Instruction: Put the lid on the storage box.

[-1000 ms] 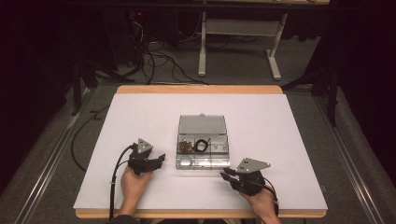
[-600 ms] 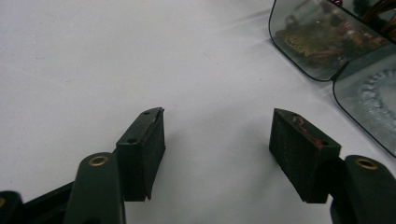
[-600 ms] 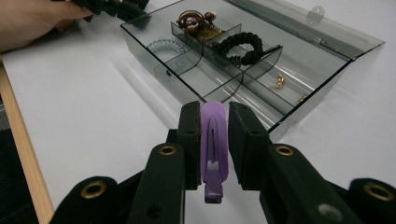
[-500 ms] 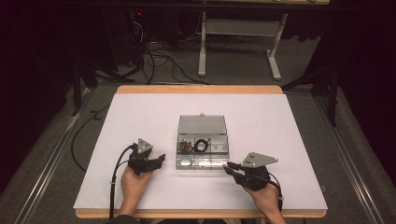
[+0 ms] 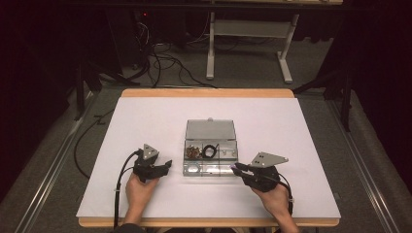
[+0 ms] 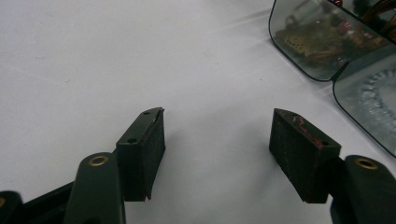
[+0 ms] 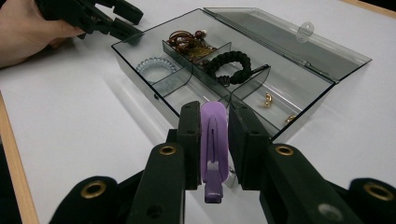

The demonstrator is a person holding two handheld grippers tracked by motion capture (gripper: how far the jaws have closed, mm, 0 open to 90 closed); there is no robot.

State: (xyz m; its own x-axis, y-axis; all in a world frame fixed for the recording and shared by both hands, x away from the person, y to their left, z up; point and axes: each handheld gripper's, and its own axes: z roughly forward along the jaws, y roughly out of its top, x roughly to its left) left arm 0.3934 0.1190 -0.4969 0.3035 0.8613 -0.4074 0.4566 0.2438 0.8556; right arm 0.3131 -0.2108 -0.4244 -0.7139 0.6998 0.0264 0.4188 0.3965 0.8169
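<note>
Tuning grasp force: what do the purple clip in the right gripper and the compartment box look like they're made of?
Purple clip: looks like moulded plastic, smooth, semi-gloss, uniform colour with soft highlights.
Compartment box: seemingly clear, smoke-tinted hard plastic; contents show through thin, glossy walls and the open lid reflects light.

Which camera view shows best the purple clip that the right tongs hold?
The right gripper view: the purple clip stands close and sharp, pinched between the two pads of the right tongs. In the high view it is a tiny purple spot at the tips, beside the clear box. The left gripper view looks at its own open tongs.
</note>
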